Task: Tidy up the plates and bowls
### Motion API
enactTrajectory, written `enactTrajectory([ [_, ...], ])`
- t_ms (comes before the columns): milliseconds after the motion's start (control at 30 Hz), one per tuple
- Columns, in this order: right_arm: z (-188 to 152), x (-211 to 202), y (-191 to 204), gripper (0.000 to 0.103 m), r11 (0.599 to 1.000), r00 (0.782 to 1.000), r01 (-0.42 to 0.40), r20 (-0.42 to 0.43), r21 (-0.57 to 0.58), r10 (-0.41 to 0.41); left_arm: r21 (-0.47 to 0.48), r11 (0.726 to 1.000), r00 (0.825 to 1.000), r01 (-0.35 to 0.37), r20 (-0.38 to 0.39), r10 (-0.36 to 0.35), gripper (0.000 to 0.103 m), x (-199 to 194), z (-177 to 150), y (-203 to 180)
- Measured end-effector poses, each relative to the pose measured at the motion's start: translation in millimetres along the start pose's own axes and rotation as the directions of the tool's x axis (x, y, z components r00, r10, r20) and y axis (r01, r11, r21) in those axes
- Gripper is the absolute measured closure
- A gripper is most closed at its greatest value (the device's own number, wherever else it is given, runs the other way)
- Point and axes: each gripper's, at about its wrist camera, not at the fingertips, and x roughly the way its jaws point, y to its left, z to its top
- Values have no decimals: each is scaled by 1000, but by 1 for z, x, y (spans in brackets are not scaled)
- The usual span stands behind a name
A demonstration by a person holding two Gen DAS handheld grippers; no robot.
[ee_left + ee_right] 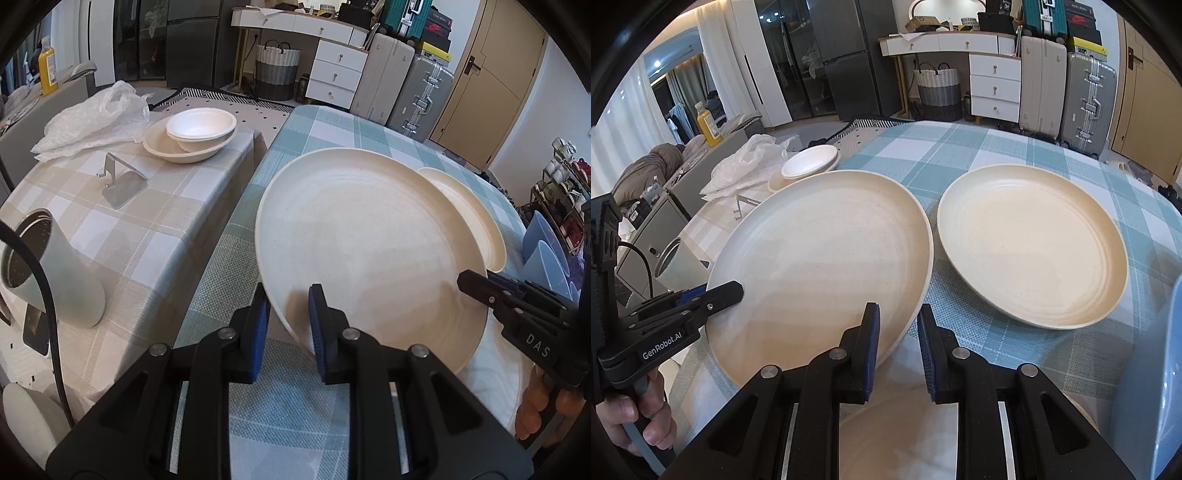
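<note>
Above checked tablecloth (997,155), tilted speckled cream plate (827,266), rim gripped.

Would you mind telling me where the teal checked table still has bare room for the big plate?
Bare teal checked cloth lies behind both plates. The narrow gap between the large cream plate and the second cream plate is tight; blue bowls crowd the right edge.

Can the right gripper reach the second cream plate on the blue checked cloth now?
Probably not yet: the right gripper straddles the rim of the lifted plate. The second plate lies unobstructed just beside it, so once it lets go the way looks free.
</note>
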Motion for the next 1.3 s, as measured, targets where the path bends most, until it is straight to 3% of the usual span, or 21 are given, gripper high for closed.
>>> enactTrajectory([
  [667,-32,-94,-6,82,999,992,23,124,39,-28,97,995,996,26,88,-35,84,-90,-33,-59],
  [1300,-97,-145,-28,82,989,982,75,163,126,-95,211,976,990,60,110,-85,84,-127,-84,-116],
])
